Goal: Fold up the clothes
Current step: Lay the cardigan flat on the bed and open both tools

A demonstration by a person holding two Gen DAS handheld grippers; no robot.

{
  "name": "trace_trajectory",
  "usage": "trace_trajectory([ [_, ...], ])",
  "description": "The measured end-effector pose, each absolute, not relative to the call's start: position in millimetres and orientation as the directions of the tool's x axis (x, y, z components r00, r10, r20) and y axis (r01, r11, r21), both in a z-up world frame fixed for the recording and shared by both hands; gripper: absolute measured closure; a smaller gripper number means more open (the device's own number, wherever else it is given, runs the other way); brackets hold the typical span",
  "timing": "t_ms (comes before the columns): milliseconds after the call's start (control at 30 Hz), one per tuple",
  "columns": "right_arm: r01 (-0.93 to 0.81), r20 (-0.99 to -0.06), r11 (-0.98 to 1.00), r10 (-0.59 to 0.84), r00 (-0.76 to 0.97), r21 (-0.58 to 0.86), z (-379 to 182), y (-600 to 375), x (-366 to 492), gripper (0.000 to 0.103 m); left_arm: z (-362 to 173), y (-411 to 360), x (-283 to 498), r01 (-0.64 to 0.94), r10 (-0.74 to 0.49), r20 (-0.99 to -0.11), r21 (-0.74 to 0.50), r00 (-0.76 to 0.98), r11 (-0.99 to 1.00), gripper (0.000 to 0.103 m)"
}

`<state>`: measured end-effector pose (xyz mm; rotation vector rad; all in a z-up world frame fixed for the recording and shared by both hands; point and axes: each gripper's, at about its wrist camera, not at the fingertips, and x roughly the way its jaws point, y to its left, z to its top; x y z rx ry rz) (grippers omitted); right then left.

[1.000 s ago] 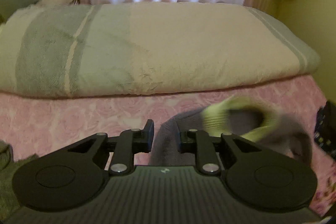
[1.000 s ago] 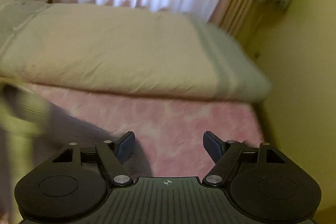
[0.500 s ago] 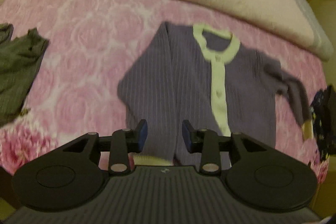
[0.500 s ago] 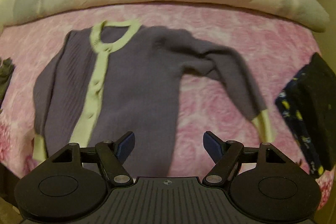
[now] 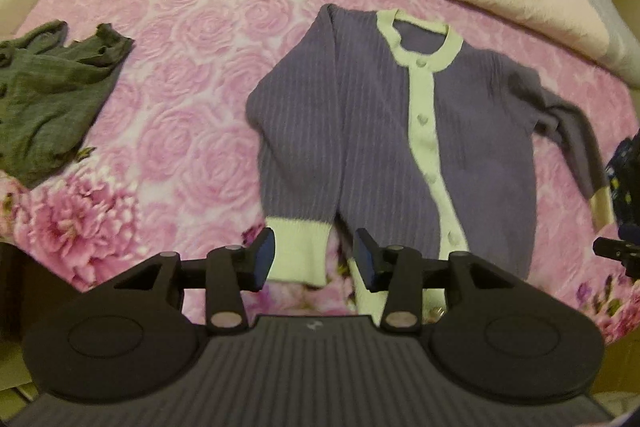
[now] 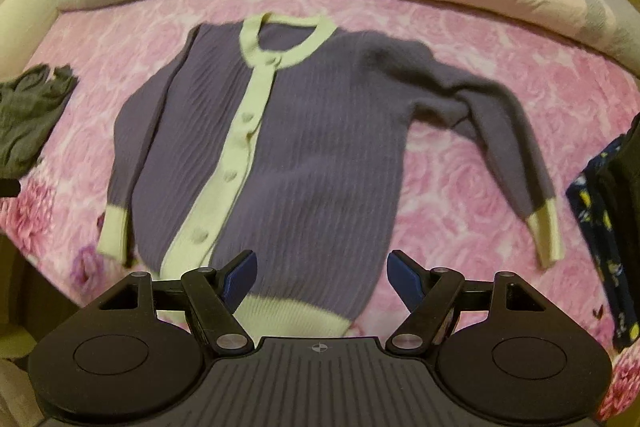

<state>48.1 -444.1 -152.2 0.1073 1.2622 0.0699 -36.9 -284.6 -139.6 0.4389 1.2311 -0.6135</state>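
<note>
Cardigan (image 6: pixel 304 147) now nearer and sharper, left gripper (image 5: pixel 315 259) and right gripper (image 6: pixel 322 277) wide, holding nothing

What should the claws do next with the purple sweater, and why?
Probably the right claw should reach for the sleeve that sticks out sideways and fold it across the sweater. The sweater lies flat and buttoned on the bed, both claws are open and empty, and the other sleeve already lies alongside the body.

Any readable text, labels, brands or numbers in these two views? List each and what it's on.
None readable.
Left gripper: small pale mark on its housing, too small to read.
Right gripper: a crosshair symbol on its housing, no words.
Cardigan, grey garment, dark patterned fabric: no lettering visible.
</note>
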Motion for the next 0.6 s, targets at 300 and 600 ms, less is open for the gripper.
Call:
trace_trajectory([
  [300, -0.048, -0.951, 0.991, 0.130, 0.280, 0.122, -154.4, -427.2, 25.2, 0.028, -147.1, -278.2, -73.5, 0.678, -0.103, -0.965, 0.091, 0.240, 0.729, 0.061],
  [600, -0.014, -0.965, 0.994, 0.109, 0.236, 0.109, -164.7, -434.0, 7.9, 0.028, -162.4, -275.9, -83.9, 0.688, -0.055, -0.975, 0.113, 0.217, 0.716, 0.059],
])
